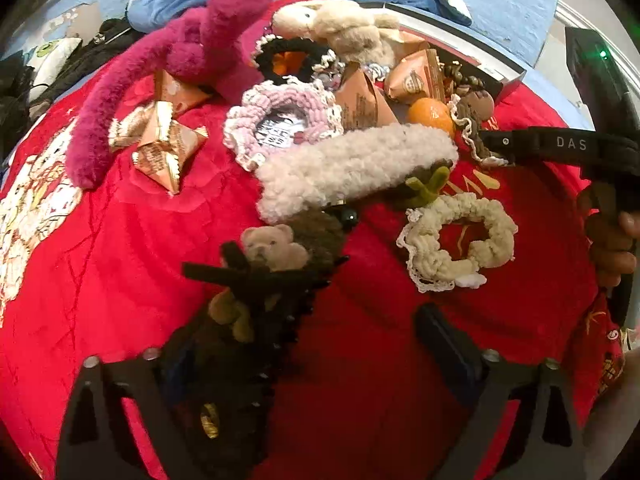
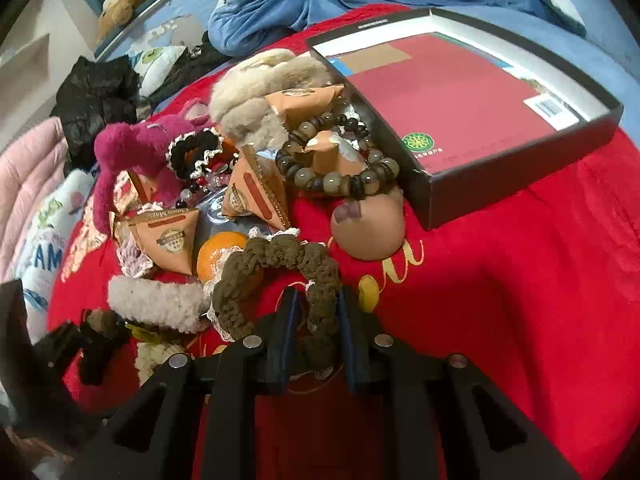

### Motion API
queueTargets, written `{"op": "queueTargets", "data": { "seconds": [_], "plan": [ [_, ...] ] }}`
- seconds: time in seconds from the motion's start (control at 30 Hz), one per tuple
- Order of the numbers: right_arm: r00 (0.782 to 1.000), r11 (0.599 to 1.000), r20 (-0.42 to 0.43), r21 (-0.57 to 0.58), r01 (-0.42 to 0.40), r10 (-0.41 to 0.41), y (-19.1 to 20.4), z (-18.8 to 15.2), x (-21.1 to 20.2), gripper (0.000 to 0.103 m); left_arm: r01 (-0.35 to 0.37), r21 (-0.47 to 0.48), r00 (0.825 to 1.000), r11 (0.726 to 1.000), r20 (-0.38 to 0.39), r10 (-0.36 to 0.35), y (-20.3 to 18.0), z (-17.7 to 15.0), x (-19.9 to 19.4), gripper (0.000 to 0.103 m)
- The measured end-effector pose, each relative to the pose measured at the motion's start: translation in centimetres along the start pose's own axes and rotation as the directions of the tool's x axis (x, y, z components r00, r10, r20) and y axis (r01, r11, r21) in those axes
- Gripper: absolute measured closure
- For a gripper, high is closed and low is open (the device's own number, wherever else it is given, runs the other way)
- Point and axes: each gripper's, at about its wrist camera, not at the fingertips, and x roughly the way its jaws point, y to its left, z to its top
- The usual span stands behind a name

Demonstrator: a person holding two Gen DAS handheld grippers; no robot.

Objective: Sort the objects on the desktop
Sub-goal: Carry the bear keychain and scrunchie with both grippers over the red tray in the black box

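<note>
My left gripper (image 1: 308, 336) stands open over the red blanket (image 1: 360, 360). A dark hair claw with a small bear (image 1: 272, 248) lies against its left finger and partly hides it; the right finger (image 1: 444, 340) is well apart from the claw. My right gripper (image 2: 318, 320) is shut on a brown crocheted scrunchie (image 2: 280, 264), pinching its near loop just above the blanket. In the left wrist view that gripper (image 1: 496, 144) reaches in from the right, at the brown scrunchie (image 1: 472, 116).
A pile fills the blanket's middle: cream scrunchie (image 1: 456, 240), white fluffy clip (image 1: 352, 164), pink scrunchie (image 1: 280, 120), magenta plush (image 1: 180, 60), beige plush (image 1: 340, 28), orange (image 2: 218, 254), snack packets (image 2: 256, 192), bead bracelet (image 2: 340, 172). An open black box (image 2: 520, 160) stands at the right.
</note>
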Motion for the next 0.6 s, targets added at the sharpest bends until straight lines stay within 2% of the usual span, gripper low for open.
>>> {"op": "queueTargets", "data": {
  "seconds": [0.03,0.1,0.2,0.27,0.4,0.6],
  "plan": [
    [1.000,1.000,0.001,0.008,-0.008,0.008,-0.2,0.0,-0.1,0.085,-0.011,-0.014,1.000,1.000,0.007,0.011,0.2,0.0,-0.4,0.022],
    [1.000,1.000,0.005,0.008,-0.008,0.008,0.0,0.0,-0.1,0.085,-0.010,-0.065,1.000,0.998,0.009,0.010,1.0,0.0,-1.1,0.047],
    [1.000,1.000,0.013,-0.008,0.012,-0.012,0.2,0.0,-0.1,0.087,-0.006,-0.143,1.000,0.990,0.005,0.007,2.2,-0.1,-1.9,0.064],
    [1.000,1.000,0.018,-0.005,0.020,-0.020,0.2,0.0,-0.3,0.090,-0.007,-0.157,1.000,0.988,0.001,0.008,2.1,-0.1,-2.1,0.067],
    [0.999,0.999,0.035,0.035,0.021,-0.022,0.0,-0.4,-1.2,0.092,-0.040,-0.144,0.999,0.989,0.002,0.040,1.6,0.1,-2.5,0.068],
    [0.998,0.999,0.058,0.047,0.009,-0.011,1.1,-1.8,-3.3,0.092,-0.043,-0.189,0.998,0.981,0.033,0.051,2.6,-0.4,-4.8,0.068]
  ]
}}
